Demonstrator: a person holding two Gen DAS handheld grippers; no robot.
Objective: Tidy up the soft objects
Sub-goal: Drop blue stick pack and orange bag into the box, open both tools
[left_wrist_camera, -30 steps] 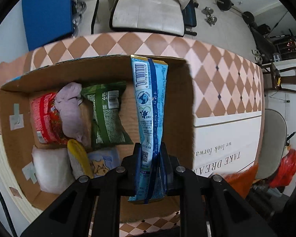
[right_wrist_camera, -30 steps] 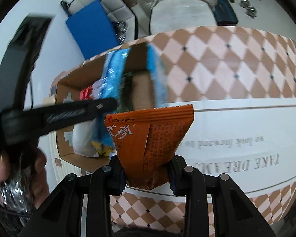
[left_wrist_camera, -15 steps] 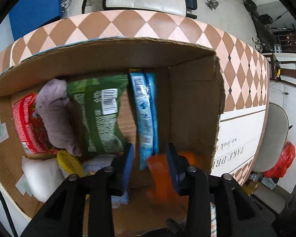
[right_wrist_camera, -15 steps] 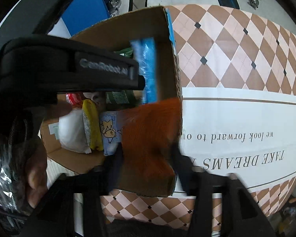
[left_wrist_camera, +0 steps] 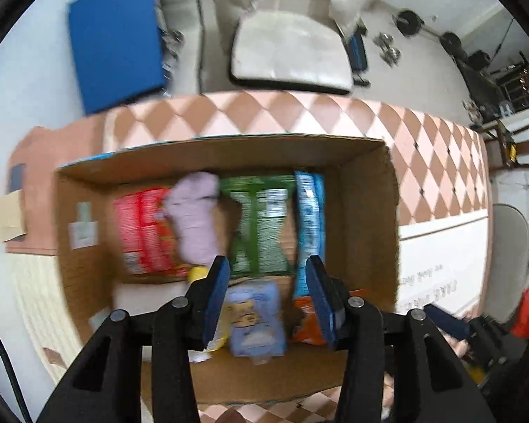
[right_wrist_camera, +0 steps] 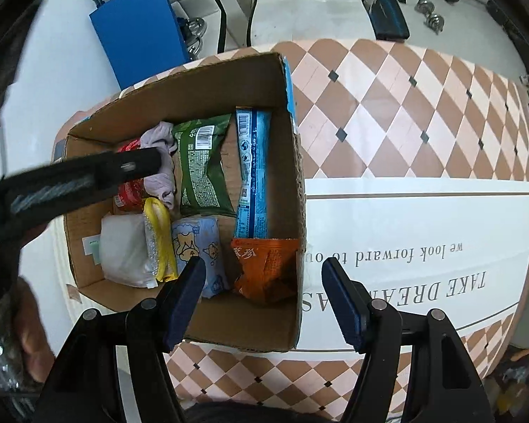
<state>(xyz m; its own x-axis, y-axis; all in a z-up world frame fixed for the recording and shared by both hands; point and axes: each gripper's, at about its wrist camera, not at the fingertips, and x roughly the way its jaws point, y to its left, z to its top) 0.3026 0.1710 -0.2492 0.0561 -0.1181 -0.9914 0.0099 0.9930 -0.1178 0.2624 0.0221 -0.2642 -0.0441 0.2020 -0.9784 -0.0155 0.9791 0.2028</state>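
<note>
Checkered table, one cardboard box, eight soft items, two empty claws

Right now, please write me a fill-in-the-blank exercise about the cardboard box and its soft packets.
1. The orange snack packet lies in the box corner, touching the long ____ packet.
2. The brown cardboard box stands on a ____-patterned tablecloth.
3. The right gripper holds ____.

Missing words: blue; diamond; nothing
</note>
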